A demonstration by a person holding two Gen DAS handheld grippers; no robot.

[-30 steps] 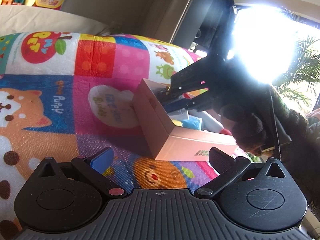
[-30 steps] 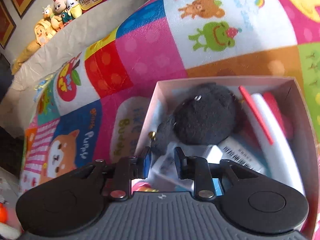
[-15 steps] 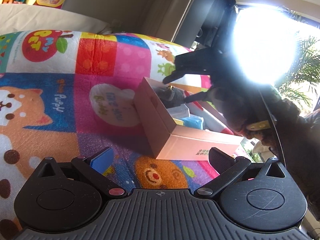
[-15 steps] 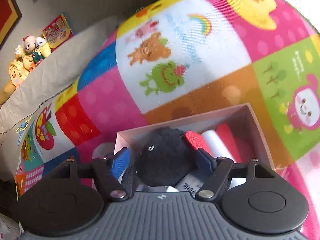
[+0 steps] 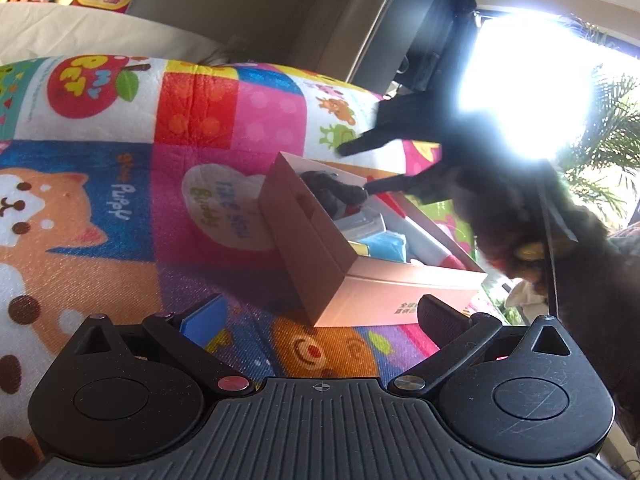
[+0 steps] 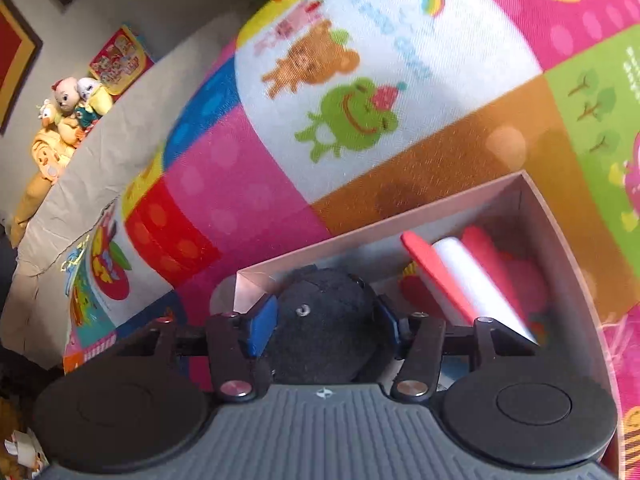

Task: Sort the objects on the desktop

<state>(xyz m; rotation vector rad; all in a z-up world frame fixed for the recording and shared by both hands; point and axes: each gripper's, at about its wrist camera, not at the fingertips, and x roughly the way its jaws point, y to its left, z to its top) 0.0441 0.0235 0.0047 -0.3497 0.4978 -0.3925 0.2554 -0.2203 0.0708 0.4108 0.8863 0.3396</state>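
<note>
Both grippers show spread jaws. On the right gripper point(image 6: 324, 326), low in the right wrist view, the blue pads point(image 6: 260, 330) stand on either side of a dark plush toy point(image 6: 320, 336); these jaws have just been closing, from a wider spread to a narrower one, with the toy between them. Whether the pads actually press on the fur is hard to tell, since the toy fills most of the gap and its edges run close to both pads; a sliver of space seems to remain on each side.

In the left wrist view the left gripper point(image 5: 320, 312) sits along the bottom edge, its jaws wide apart and nothing between them, above a patchwork mat point(image 5: 120, 200) printed with cartoon animals.

A pink box point(image 5: 340, 280) rests on the mat at the centre of that frame, open at the top. The toy point(image 5: 332, 194) lies in its far end, and the right gripper point(image 5: 352, 168) reaches over it from the right, backlit by window glare in the upper right.

In the right wrist view the box point(image 6: 560, 240) fills the lower right. Beside the toy, to the right, lie a white roll point(image 6: 476, 276) with a red strip point(image 6: 436, 272) along it, and some pink and red things, blurred.

Stuffed dolls point(image 6: 72, 108) sit on a beige ledge at the upper left.
</note>
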